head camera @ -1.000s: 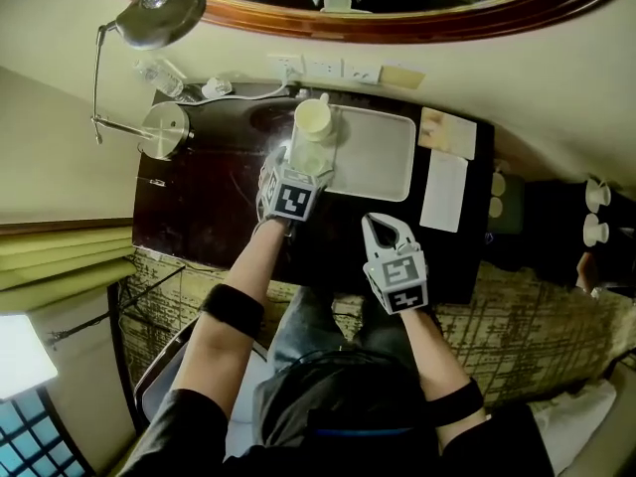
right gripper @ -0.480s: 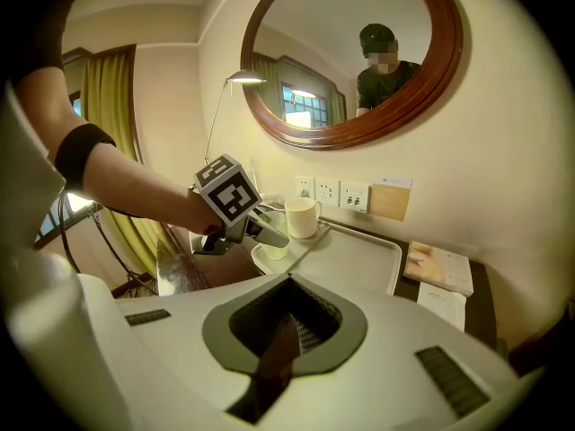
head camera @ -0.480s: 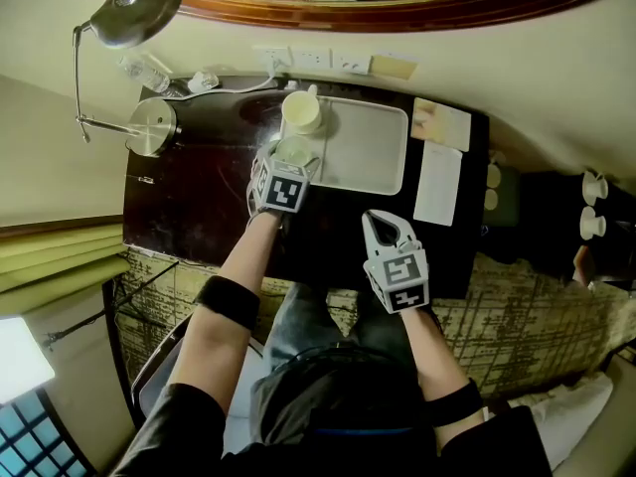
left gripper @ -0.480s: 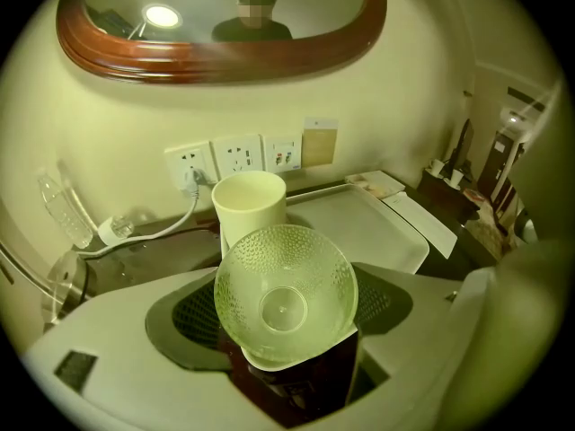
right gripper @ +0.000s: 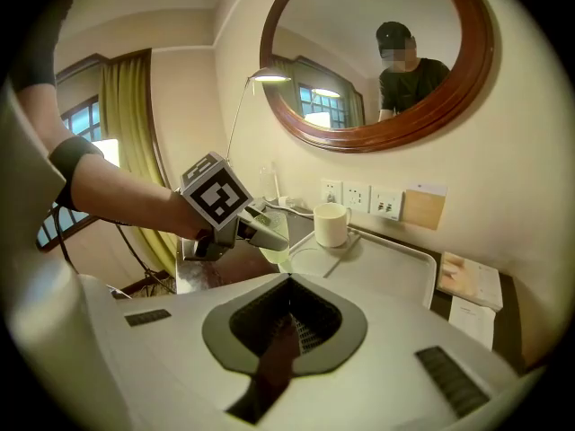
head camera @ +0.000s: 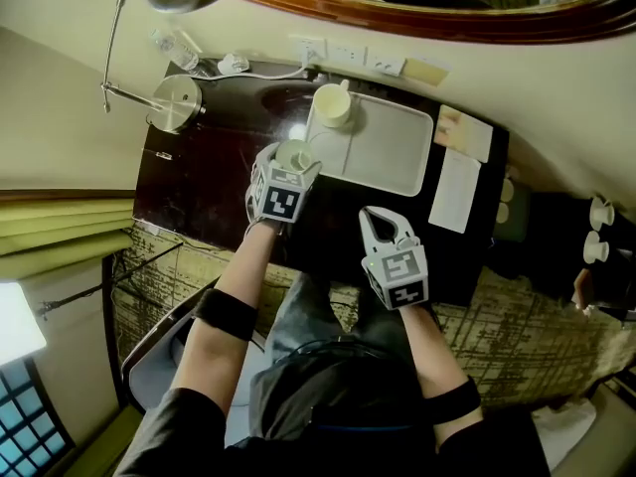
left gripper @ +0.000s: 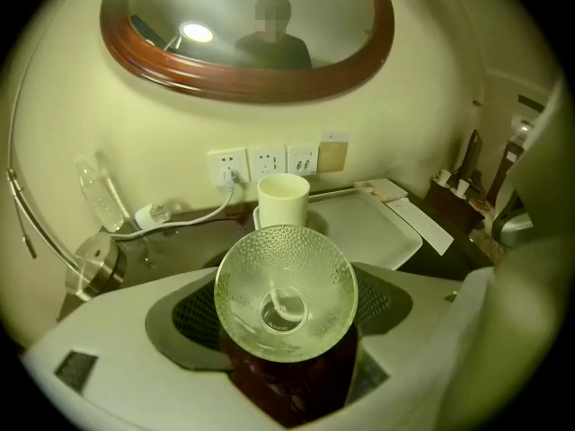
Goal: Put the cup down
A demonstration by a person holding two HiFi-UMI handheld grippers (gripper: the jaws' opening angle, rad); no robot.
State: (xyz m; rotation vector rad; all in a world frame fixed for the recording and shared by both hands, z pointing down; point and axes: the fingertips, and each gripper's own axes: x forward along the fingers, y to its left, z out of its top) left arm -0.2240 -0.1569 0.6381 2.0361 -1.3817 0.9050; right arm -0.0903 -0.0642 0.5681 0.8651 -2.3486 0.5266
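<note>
Left gripper view — cup [left gripper: 286,293] clamped between just-closed tongs [left gripper: 287,326].

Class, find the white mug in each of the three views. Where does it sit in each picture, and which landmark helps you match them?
Head view: white mug upper centre, on the upper left corner of the tray.
Left gripper view: mug at centre, directly below the sockets.
Right gripper view: mug slightly right of centre, on the tray's far edge.
Shared landmark: the wall sockets just behind the mug in all three.
</note>
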